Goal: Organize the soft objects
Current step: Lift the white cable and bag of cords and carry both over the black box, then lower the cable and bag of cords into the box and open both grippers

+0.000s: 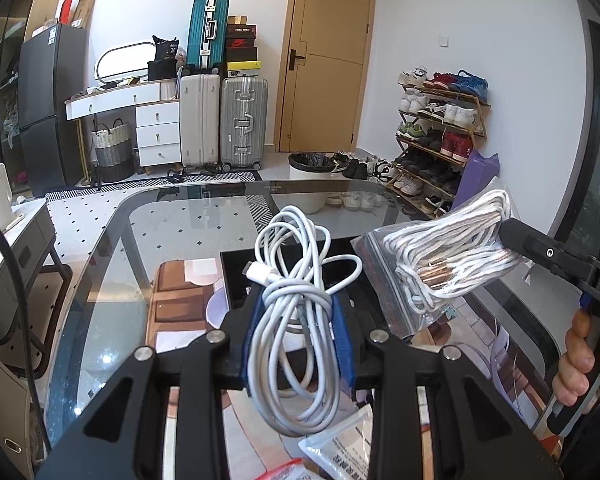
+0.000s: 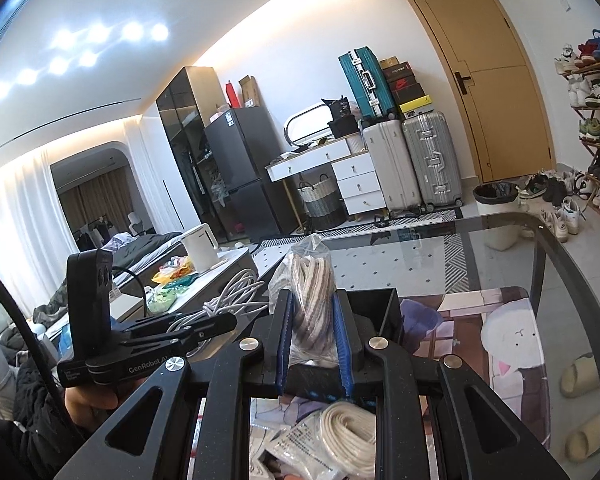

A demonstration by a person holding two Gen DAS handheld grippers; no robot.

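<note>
Glass table (image 1: 112, 264) carries the work area, and its clear top leaves the patterned mat beneath visible. Black tray (image 1: 236, 276) sits near the middle of the table, directly beyond both grippers; it is judged to be the collecting bin, which would explain why both loads are held above it. Zip bag of white cord (image 1: 432, 256) hangs to the right, clamped by the right gripper (image 2: 313, 340), whose blue pads close on the bag's middle so the cord cannot slide out. White charging cable (image 1: 296, 300) is coiled and held off the table by the left gripper (image 1: 296, 320), jaws narrow, pinching the bundle at its wrapped waist so the loops stay together. Loose cord coil (image 2: 350, 436) lies near, below the right gripper, not yet sorted.
</note>
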